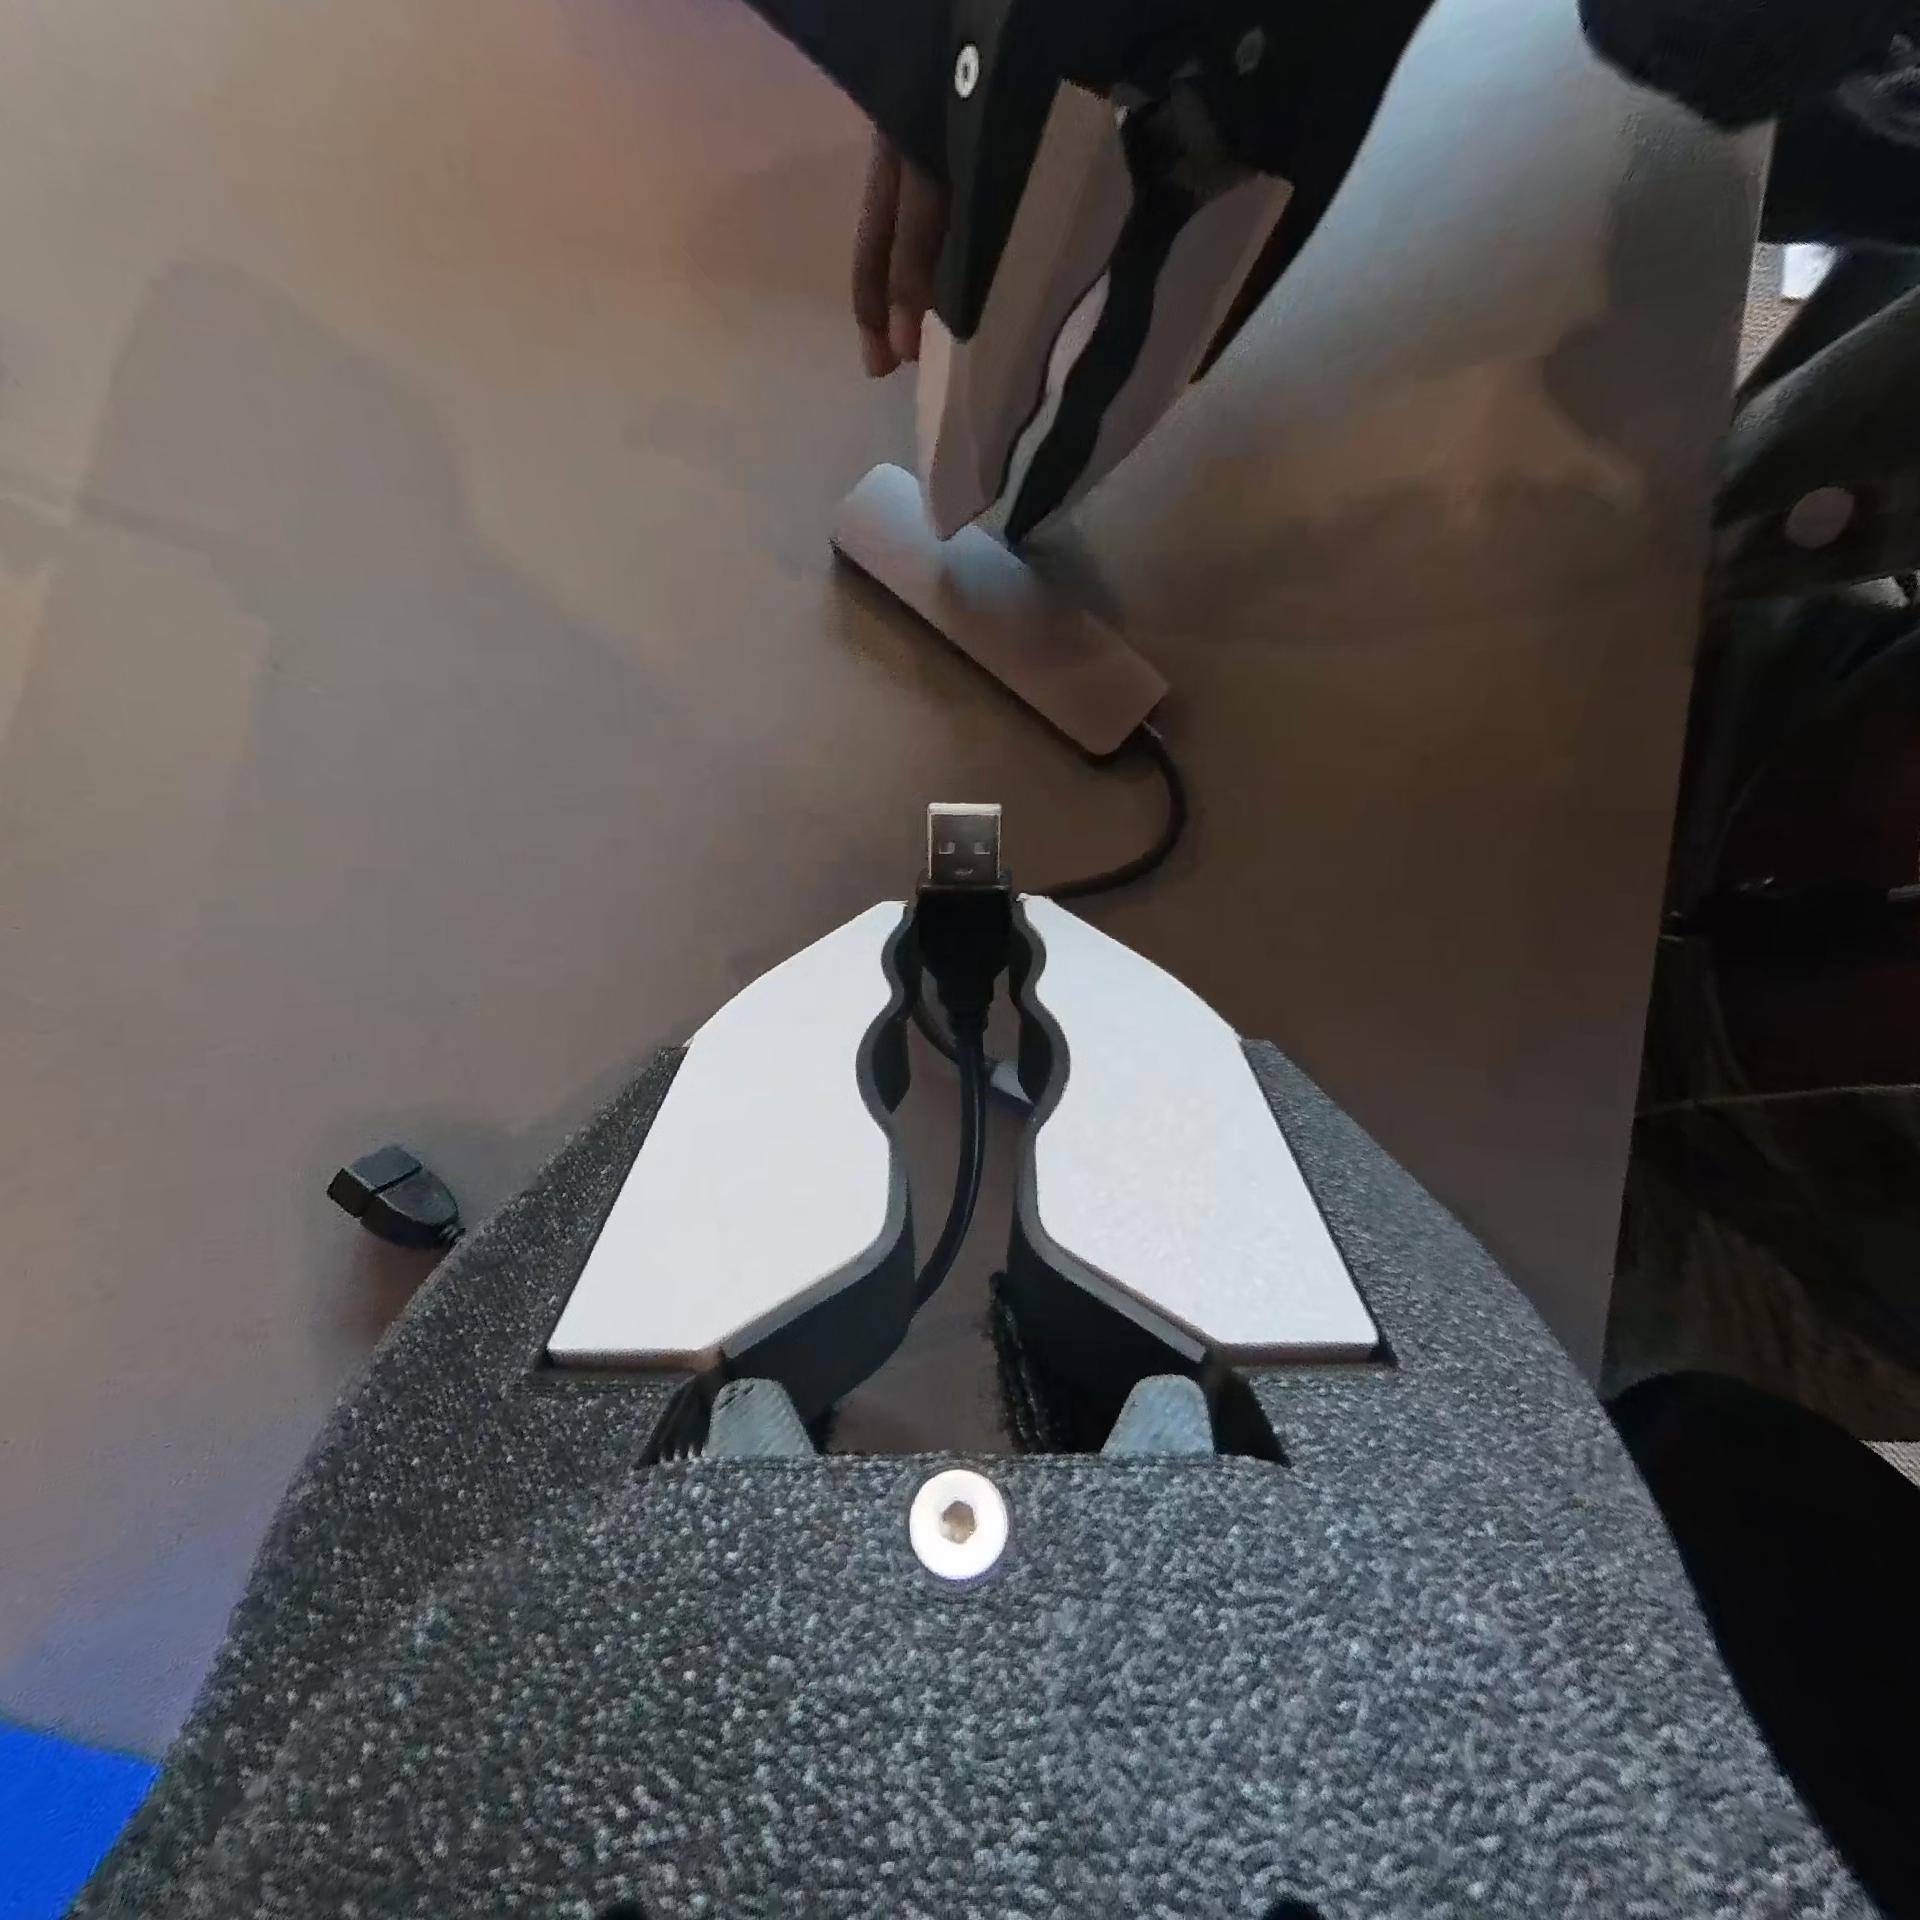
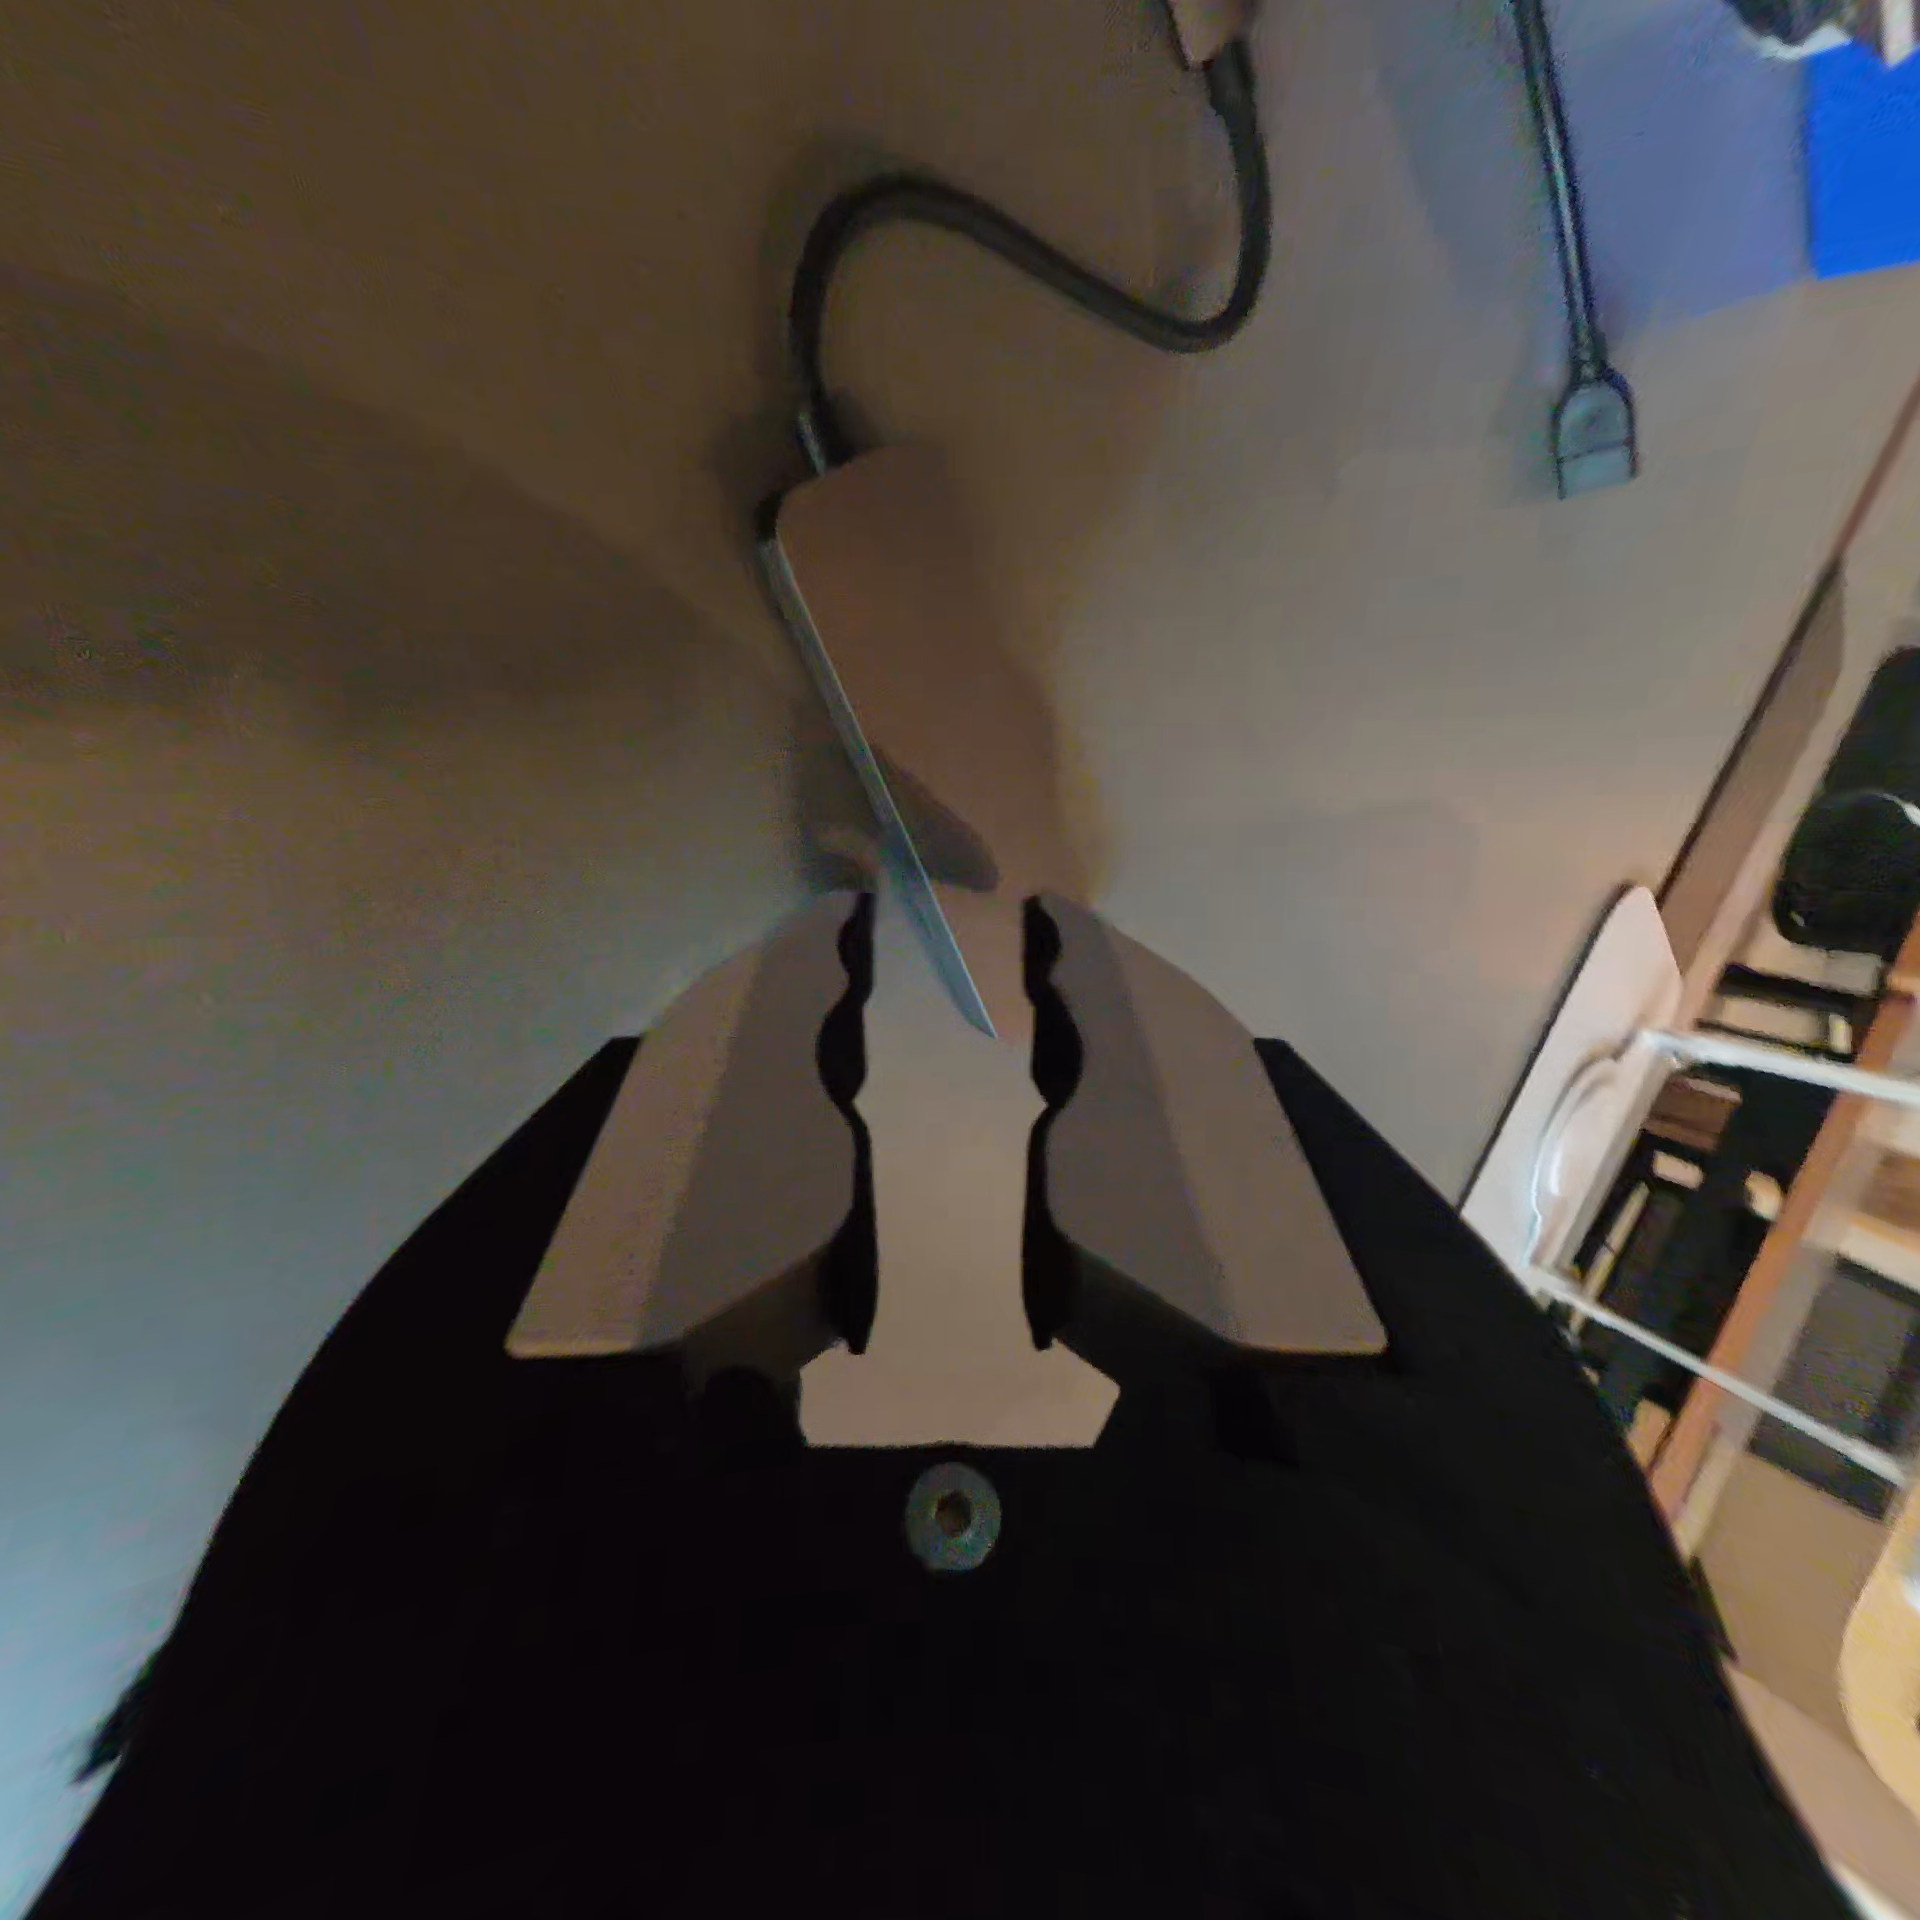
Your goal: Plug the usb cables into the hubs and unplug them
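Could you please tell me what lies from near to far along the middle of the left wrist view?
Left tool → USB plug gripped at its tip → black hub cable → white hub → right tool, down on the hub's far end.

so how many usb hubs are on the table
1. The white hub lies on the table ahead of the left gripper, under the right gripper. Others may sit outside these views.

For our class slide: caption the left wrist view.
Left claw holds a USB plug aimed at the hub under the right claw.
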`<act>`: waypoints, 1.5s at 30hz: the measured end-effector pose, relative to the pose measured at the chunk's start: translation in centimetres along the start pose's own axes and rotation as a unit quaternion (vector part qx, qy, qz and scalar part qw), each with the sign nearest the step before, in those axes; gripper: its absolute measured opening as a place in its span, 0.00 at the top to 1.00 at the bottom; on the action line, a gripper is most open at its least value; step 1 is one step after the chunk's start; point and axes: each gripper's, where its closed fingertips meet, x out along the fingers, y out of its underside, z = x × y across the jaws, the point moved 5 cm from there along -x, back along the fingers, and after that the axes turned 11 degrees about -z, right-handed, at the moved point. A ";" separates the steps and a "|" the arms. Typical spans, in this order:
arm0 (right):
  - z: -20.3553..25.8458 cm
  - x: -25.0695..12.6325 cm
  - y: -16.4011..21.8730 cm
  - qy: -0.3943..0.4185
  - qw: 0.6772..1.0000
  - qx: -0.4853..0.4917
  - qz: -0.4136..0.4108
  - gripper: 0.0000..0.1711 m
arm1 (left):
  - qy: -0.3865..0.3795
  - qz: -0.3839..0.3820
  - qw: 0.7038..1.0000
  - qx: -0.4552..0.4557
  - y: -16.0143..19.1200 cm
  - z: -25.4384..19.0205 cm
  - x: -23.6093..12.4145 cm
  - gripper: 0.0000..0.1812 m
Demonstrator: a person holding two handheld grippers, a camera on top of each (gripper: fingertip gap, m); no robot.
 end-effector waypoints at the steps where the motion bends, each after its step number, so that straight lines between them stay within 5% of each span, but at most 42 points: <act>1: -0.3 -0.1 0.0 -0.026 1.000 -0.004 0.002 0.78 | 0.001 0.001 1.000 0.002 0.0 0.0 -0.1 0.91; 4: -1.1 -0.2 0.3 -0.118 0.992 -0.009 0.037 0.67 | 0.001 0.001 1.000 0.005 0.0 -0.2 -0.3 0.91; 13: -3.1 1.7 0.9 -0.246 0.964 -0.077 0.060 0.64 | 0.004 -0.002 1.000 0.006 0.5 -0.4 -0.9 0.91; 18: -2.7 1.8 1.0 -0.310 0.948 -0.049 0.053 0.82 | 0.008 -0.011 1.000 0.007 0.6 -0.5 -1.1 0.91; 31: -3.7 -1.3 1.6 -0.125 0.978 0.143 -0.090 0.82 | -0.028 -0.048 0.998 -0.013 0.7 -0.2 -2.7 0.91; 40: -2.4 -3.0 2.2 -0.080 0.978 0.169 -0.091 0.82 | 0.000 0.003 1.000 -0.016 3.1 -1.9 -0.9 0.91; 45: -2.5 -3.7 1.6 -0.071 0.977 0.169 -0.109 0.82 | -0.031 -0.027 0.999 -0.028 2.3 -1.3 -1.5 0.71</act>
